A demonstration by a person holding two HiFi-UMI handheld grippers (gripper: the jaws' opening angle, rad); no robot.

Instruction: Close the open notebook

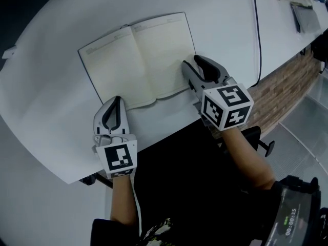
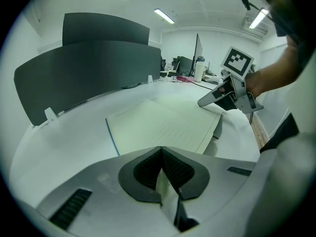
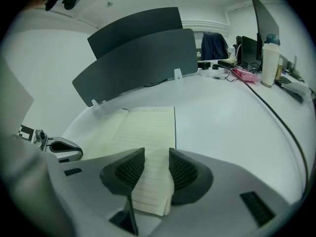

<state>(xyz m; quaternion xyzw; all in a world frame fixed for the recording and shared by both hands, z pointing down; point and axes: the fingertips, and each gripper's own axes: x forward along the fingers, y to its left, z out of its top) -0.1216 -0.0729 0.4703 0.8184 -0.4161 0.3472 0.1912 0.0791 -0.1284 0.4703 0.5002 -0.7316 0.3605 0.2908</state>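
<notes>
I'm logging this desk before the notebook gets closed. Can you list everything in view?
table: one, white, curved, under everything.
notebook: one, cream lined pages with a dark cover, lying open on the table.
cable: one, black, running across the table to the right of the notebook.
divider panels: two, dark grey, upright along the table's far edge.
bottle: one, white, at the far end of the table.
left gripper: one, grey, jaws together, at the notebook's near edge.
right gripper: one, grey, jaws apart over the notebook's near right corner.
forearms: two, behind the grippers.
</notes>
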